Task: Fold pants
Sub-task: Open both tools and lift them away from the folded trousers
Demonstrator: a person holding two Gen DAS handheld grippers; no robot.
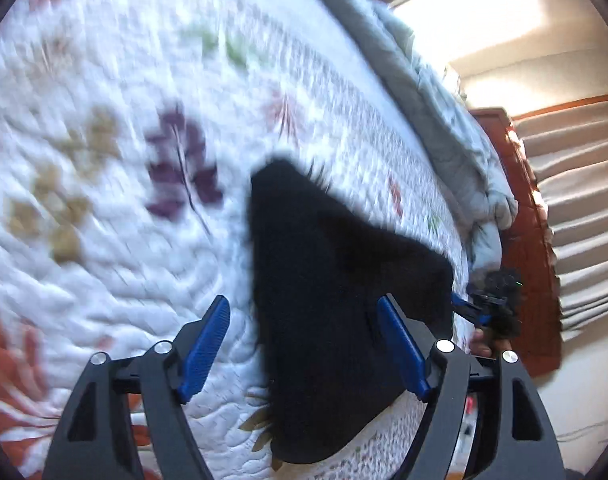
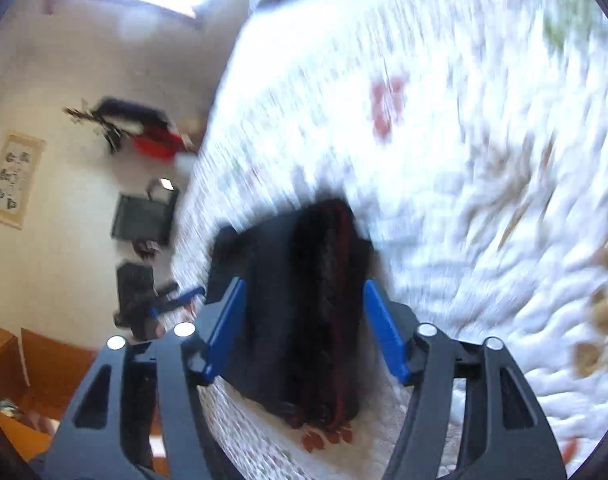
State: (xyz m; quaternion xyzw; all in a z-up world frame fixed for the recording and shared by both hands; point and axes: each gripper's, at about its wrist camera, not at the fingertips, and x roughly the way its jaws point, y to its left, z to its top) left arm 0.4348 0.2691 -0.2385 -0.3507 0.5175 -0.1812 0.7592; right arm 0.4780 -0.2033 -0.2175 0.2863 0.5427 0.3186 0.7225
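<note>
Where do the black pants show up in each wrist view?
Left wrist: black pants lie low and right of centre, between the open blue fingers.
Right wrist: bottom centre, between that gripper's fingers.
Shared landmark: the floral quilt underneath.

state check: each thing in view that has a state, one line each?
Black fabric pants: lying bunched on the quilt, between both sets of fingers, not gripped.
Left gripper: open, blue pads clear of the cloth.
Right gripper: open, pads clear of the cloth.
White floral quilted bedspread: spread flat.
Pale grey blanket: bunched along the bed's far edge.
</note>
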